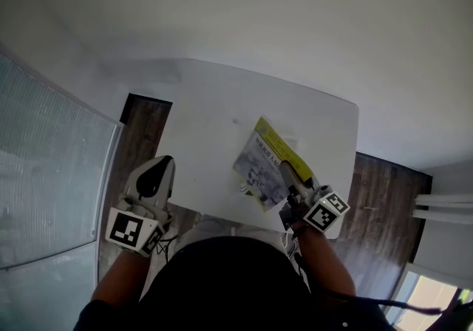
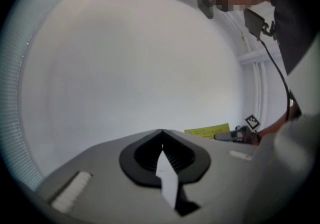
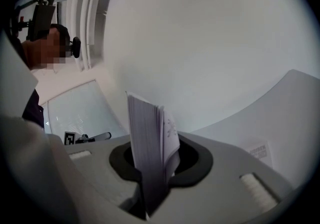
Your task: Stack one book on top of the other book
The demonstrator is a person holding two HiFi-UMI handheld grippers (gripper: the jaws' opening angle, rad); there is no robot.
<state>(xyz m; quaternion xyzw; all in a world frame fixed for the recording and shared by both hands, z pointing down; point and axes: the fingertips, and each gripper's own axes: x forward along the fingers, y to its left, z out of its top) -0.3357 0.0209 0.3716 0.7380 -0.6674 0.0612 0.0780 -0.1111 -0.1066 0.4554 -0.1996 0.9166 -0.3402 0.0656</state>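
My right fingers (image 1: pixel 295 176) are clamped on the near corner of the yellow book (image 1: pixel 267 152), its long axis running ahead-left of them over the tabletop (image 1: pixel 207 123); my left fingers (image 1: pixel 157 174) closed, empty, well off left

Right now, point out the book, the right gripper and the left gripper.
book (image 1: pixel 260 162), head view, middle of its cover.
right gripper (image 1: pixel 290 174), head view, between its fingertips at the book's edge.
left gripper (image 1: pixel 164 164), head view, at its closed fingertips.

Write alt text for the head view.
The right tool holds a yellow-and-grey book by its near corner over a white table. The left tool, shut, hangs beside the table's left edge above dark wood floor.
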